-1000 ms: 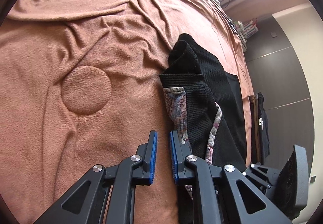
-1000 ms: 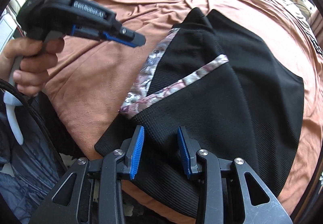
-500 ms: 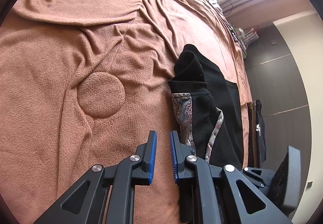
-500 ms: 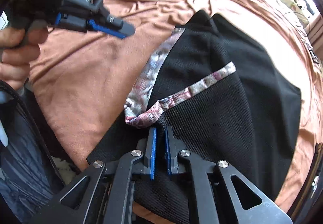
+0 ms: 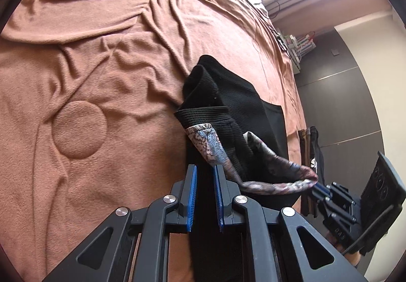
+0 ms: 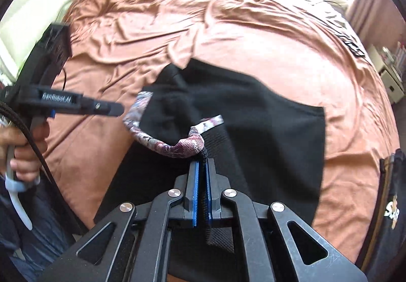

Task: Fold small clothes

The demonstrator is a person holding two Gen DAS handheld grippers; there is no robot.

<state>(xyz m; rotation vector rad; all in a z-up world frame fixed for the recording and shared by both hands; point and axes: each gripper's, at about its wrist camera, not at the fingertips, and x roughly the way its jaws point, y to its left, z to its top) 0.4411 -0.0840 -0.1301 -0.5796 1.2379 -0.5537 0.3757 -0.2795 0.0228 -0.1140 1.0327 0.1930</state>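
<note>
Bed blanket (image 6: 253,35), rust-brown, mid-frame: black garment (image 6: 266,129), patterned trim pinched in right tongs (image 6: 202,167); left tongs (image 5: 205,180) parted, empty; fold under way, opposite edge likely needs gripping next.

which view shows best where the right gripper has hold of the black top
The right wrist view: the right gripper is shut on the black top right at its patterned trim, in plain sight. The left wrist view shows only lifted trim leading to that gripper at the picture's edge.
</note>
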